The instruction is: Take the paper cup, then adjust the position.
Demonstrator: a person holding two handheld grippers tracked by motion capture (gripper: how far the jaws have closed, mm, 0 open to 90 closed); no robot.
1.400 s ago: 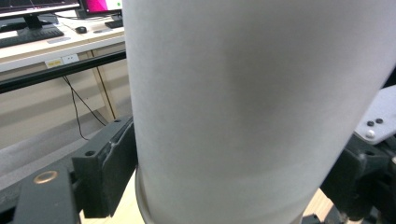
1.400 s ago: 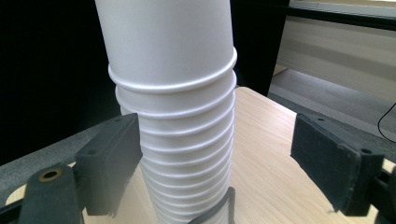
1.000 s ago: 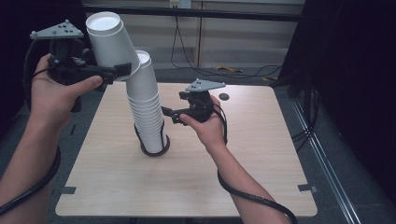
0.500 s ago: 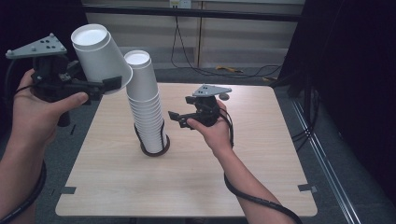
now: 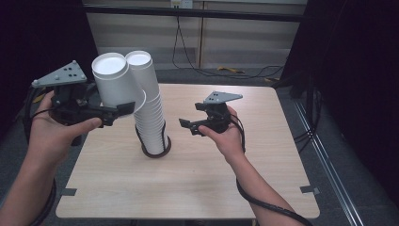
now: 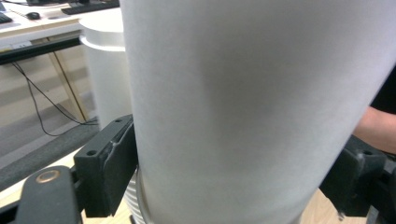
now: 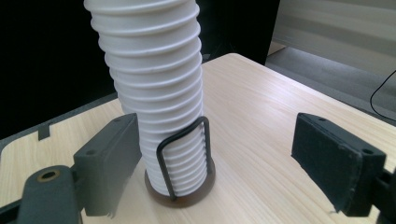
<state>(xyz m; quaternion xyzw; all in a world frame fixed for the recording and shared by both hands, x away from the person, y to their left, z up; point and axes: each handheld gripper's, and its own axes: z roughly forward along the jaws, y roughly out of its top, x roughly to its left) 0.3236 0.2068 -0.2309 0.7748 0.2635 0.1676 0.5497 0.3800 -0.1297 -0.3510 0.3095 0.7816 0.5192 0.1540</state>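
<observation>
Pale wood surface (image 5: 197,188) carries a leaning cup stack (image 5: 149,117) in a wire holder (image 5: 156,149). Left of the stack's top, the left gripper (image 5: 123,109) has its jaws clamped on a single white cup (image 5: 115,82). Right of the stack, the right gripper (image 5: 184,124) waits with jaws parted, empty. Risk: the held cup, just beside the stack's top, may nudge it and topple it.

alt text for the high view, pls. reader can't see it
The left gripper holds a single white paper cup clamped by its side, lifted beside the top of a tall stack of white cups standing in a dark wire holder on a light wooden table. The right gripper hovers open to the stack's right, touching nothing.
</observation>
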